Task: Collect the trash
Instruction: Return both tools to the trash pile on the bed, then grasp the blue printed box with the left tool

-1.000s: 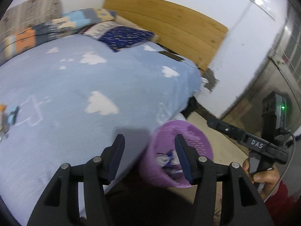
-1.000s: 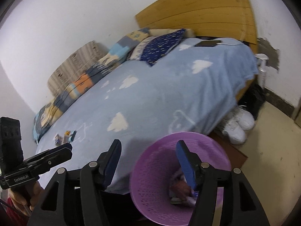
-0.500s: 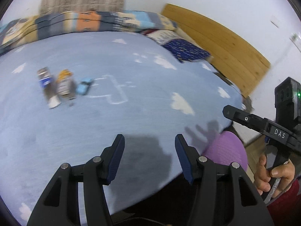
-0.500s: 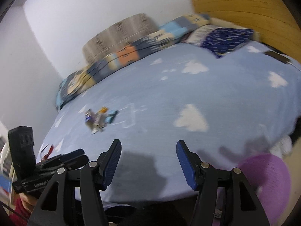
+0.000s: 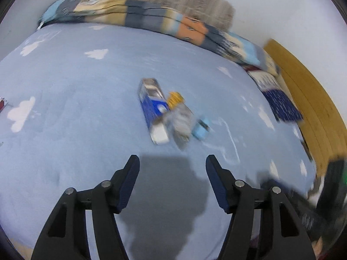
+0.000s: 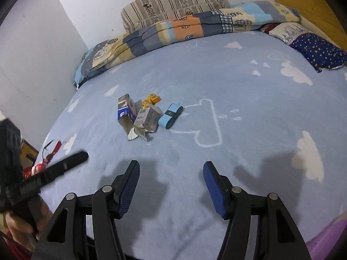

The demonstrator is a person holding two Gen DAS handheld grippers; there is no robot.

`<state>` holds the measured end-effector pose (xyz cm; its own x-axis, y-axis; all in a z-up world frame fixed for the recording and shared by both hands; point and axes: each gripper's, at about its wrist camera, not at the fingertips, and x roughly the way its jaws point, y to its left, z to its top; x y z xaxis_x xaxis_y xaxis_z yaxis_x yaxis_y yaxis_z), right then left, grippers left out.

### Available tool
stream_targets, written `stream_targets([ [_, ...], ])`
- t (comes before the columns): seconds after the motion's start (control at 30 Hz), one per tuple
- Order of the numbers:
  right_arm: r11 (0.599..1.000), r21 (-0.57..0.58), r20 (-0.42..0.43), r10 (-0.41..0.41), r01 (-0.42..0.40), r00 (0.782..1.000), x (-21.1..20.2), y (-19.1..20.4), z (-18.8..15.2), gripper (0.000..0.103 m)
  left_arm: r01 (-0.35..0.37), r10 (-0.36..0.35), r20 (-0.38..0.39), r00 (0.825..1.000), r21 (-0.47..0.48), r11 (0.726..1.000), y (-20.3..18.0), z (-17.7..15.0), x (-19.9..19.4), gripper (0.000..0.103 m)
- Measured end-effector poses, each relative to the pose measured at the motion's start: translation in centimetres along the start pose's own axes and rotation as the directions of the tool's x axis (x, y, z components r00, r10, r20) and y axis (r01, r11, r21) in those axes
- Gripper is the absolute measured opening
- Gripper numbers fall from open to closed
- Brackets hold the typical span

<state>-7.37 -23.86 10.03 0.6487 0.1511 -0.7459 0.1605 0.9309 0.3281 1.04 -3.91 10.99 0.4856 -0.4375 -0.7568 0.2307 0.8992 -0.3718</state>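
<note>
Both tools hang over the near edge of a blue bedspread [image 6: 249, 91] printed with white clouds. Left gripper [image 5: 171, 173] has its jaws apart with nothing between them, and they have just been opening wider; right gripper [image 6: 171, 174] likewise stands parted and empty, only bare bedspread showing between its blue pads [image 6: 213, 186].

Taking the white outline drawing [image 6: 208, 125] on the bedspread as the landmark, the trash lies in a small cluster just to its left, beyond both sets of fingertips and apart from them. Nearest the outline is a light blue pack [image 6: 170, 115] with a dark band; its long axis runs diagonally, one end pointing up toward the outline's top, the other down and leftward. Beside it, touching or nearly so, a grey carton [image 6: 149, 119] lies on its side, torn flaps spreading toward the viewer. Further left of the outline, a blue and white carton [image 6: 125, 111] lies flat with its long axis running from the far pillows down toward the grippers, its open white end nearest. A crumpled yellow wrapper [image 6: 153, 99] sits behind the grey carton, on the far side.

Well left of the outline, at the bedspread's edge, a red wrapper [image 6: 41, 164] lies partly behind the left gripper's body. A purple basket [image 6: 325, 240] shows at the lower right corner, below the bedspread edge. A patchwork quilt [image 6: 184, 28] is rolled along the far side.
</note>
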Motion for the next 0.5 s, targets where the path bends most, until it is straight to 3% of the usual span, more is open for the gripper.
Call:
stream_targets([
  [0.23,0.998,0.057,-0.015,0.009,-0.008,1.0,0.5,-1.8,-0.5,0.064,-0.095,0.092,-0.035,0.995,-0.094,0.991,0.6,6.5,6.3,0.063],
  [0.43,0.992,0.121,-0.025,0.042,-0.039,0.999,0.4,-3.1,-0.7,0.064,-0.188,0.174,-0.117,0.978,-0.117,0.975,1.3,8.5,12.4,0.063],
  [0.47,0.992,0.12,-0.023,0.043,-0.04,0.999,0.4,-3.1,-0.6,0.064,-0.194,0.181,-0.124,0.976,-0.107,0.975,1.4,8.6,12.9,0.058],
  [0.5,0.992,0.119,-0.021,0.045,-0.042,0.999,0.4,-3.0,-0.6,0.064,-0.206,0.193,-0.124,0.973,-0.101,0.973,1.6,8.6,13.4,0.047],
])
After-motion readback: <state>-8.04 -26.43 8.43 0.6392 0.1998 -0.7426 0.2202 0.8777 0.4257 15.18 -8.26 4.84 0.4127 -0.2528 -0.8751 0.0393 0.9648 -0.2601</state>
